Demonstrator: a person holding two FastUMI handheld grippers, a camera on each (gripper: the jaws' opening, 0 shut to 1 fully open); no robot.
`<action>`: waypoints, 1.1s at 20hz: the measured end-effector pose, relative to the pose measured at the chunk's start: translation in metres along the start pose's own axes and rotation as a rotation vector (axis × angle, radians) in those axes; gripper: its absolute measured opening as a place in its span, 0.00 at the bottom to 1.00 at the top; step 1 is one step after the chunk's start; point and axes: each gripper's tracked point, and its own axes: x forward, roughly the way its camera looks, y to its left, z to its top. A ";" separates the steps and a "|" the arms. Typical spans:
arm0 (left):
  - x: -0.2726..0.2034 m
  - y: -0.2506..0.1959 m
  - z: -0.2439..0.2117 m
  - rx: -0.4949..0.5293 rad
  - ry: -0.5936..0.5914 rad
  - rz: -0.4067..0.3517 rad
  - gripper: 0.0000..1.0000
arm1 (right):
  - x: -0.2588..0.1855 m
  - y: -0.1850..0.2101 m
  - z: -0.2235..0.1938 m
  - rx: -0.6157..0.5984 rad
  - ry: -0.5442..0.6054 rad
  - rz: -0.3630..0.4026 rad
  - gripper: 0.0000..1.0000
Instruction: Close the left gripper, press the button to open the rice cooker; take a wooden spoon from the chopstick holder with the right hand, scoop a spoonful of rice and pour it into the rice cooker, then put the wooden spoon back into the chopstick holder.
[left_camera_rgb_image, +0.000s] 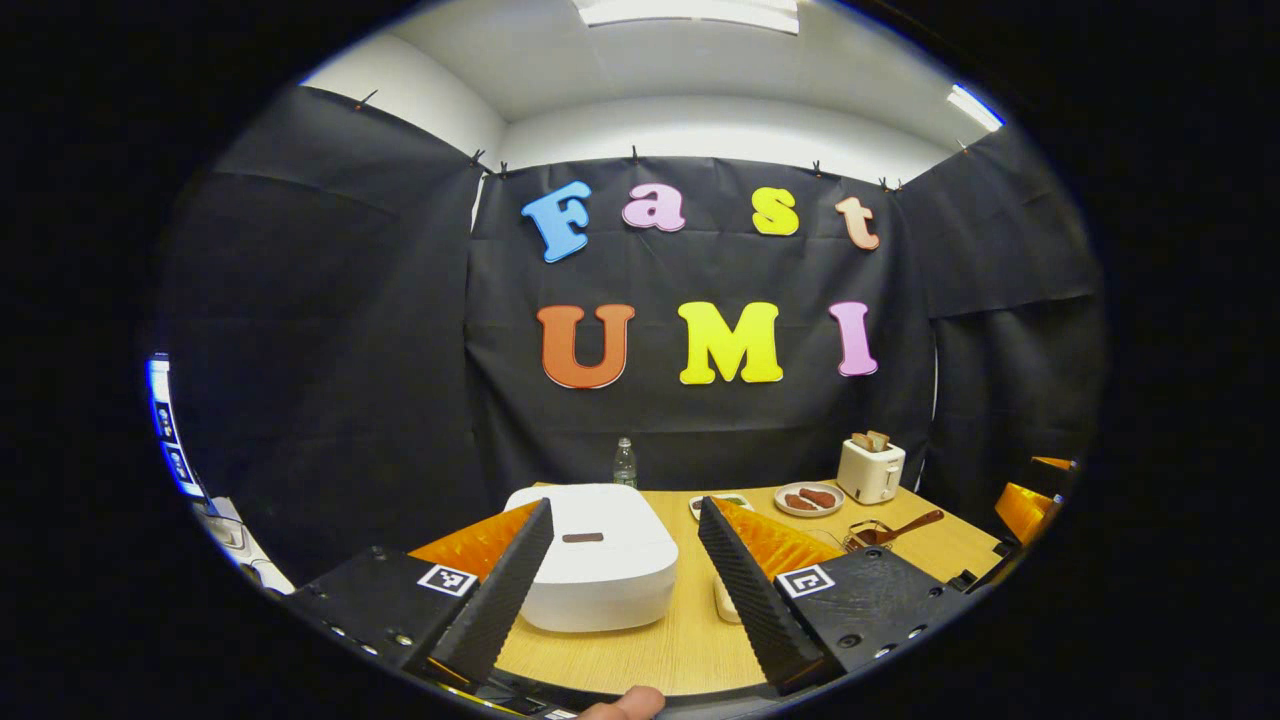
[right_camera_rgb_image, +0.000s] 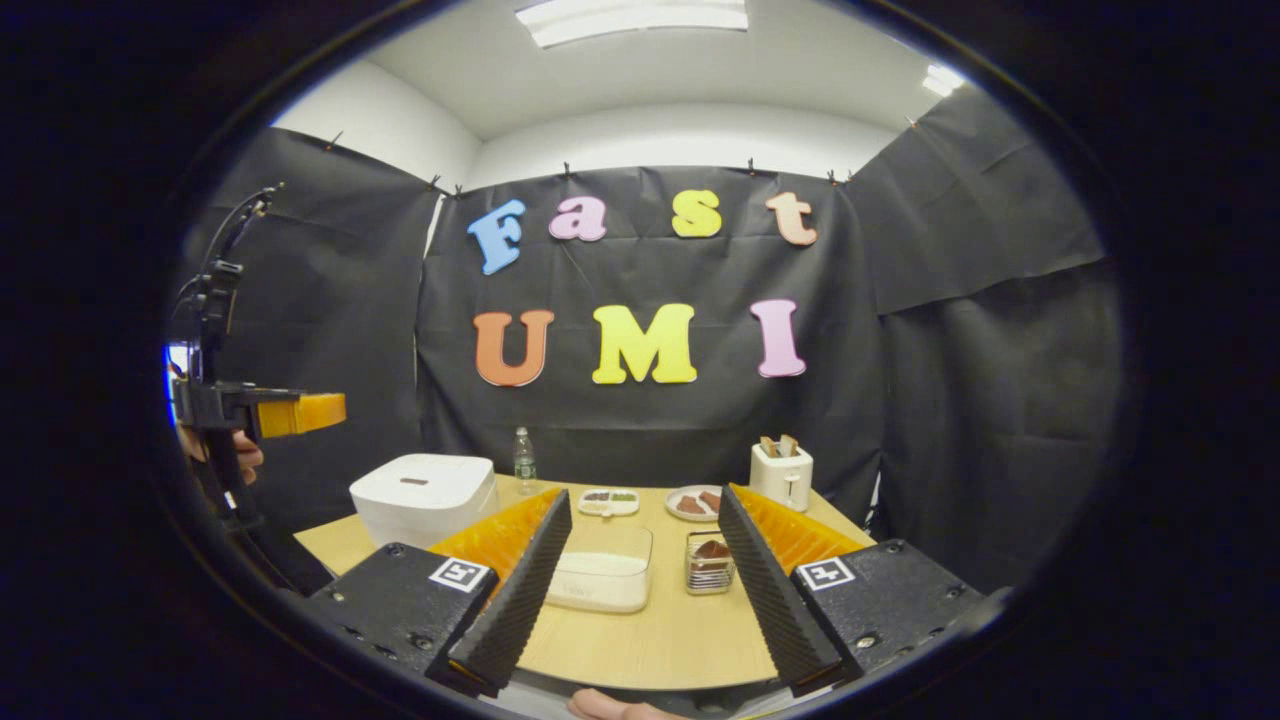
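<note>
Left gripper view looks down the table (left_camera_rgb_image: 640, 650) with the left gripper (left_camera_rgb_image: 625, 590) held above the near edge, its jaws spread wide and holding nothing. The rice cooker (left_camera_rgb_image: 600, 570) sits straight ahead between the fingers, lid down, the dark button (left_camera_rgb_image: 582, 537) on top of the lid facing up. Off toward the right edge the wooden spoon (left_camera_rgb_image: 900, 527) leans out of the chopstick holder (left_camera_rgb_image: 868, 537). A toaster (left_camera_rgb_image: 870, 468), a plate (left_camera_rgb_image: 808, 498) and a water bottle (left_camera_rgb_image: 624, 463) stand along the far edge.

Right gripper view shows the right gripper (right_camera_rgb_image: 640, 590), also released and empty, over the near edge. Between its fingers lie the rice container (right_camera_rgb_image: 602, 580) and, just beside it, the chopstick holder with the spoon's bowl showing. The cooker stands at the left corner of the table, with the other gripper raised well above and to its side.

Judging by the shut lid, the first step is in hand: the left jaws should clench, then come down onto the button.
</note>
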 end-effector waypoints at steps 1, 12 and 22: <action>-0.008 0.000 0.001 0.011 -0.016 -0.001 0.94 | -0.001 0.001 -0.001 0.008 0.000 0.001 0.95; -0.059 -0.020 0.003 0.019 -0.085 -0.041 0.93 | -0.005 -0.008 -0.013 0.049 0.010 -0.008 0.96; -0.051 -0.018 -0.013 0.026 -0.052 -0.020 0.93 | -0.009 0.001 -0.017 0.043 0.006 0.013 0.96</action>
